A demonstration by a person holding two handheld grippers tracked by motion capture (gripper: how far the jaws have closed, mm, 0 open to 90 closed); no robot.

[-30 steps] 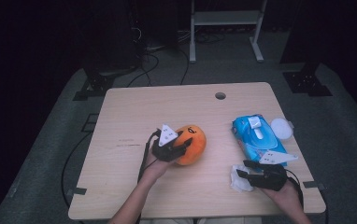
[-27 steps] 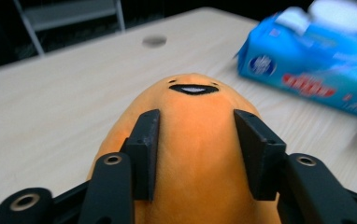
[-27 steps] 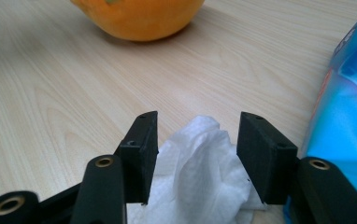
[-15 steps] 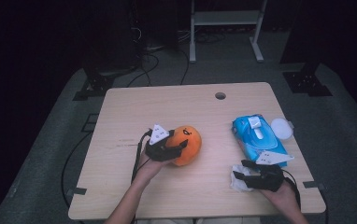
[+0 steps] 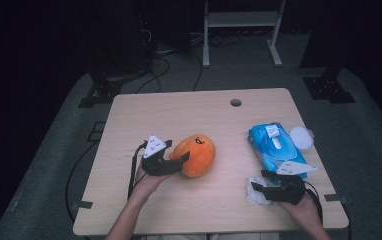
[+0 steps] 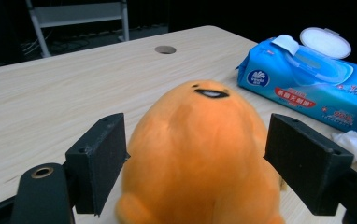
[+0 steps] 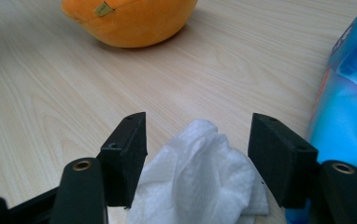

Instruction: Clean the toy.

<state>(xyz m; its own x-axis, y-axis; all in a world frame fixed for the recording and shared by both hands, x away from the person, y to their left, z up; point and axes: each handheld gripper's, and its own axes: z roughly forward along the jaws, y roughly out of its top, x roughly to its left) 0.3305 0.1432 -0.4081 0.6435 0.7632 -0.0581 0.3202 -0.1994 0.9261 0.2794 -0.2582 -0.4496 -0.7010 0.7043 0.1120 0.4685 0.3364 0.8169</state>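
Wipe (image 5: 256, 192), white and crumpled, lying on the worktop (image 5: 194, 115) near its front right edge, just in front of the blue pack. Sits between the spread jaws of the right tool (image 5: 259, 184); in the right gripper view (image 7: 197, 175) a gap shows on each side, so no pad presses on it. Jaws of that tool just been opening. Held low and about level by the right hand (image 5: 306, 210), grey three-cornered plate on top.

Plush toy (image 5: 195, 155), orange and egg-shaped with a small dark mouth mark, resting on the worktop left of centre. Flanked by the jaws of the left tool (image 5: 181, 159), which have also just been opening; in the left gripper view (image 6: 200, 154) the toy bulges between the two black pads, with a clear gap at the right-hand pad and the left-hand one right at its fabric, contact too close to call. No squeeze visible in the plush. Left hand (image 5: 146, 177) behind it, cable looping down toward the front edge.

Farther right, pack of wet wipes (image 5: 274, 147), blue, lying flat with its white lid (image 5: 300, 137) flipped open toward the right edge.

Toward the far edge, round cable hole (image 5: 236, 102) in the wood. Beyond the worktop, dark floor with cables and a white frame (image 5: 239, 30).
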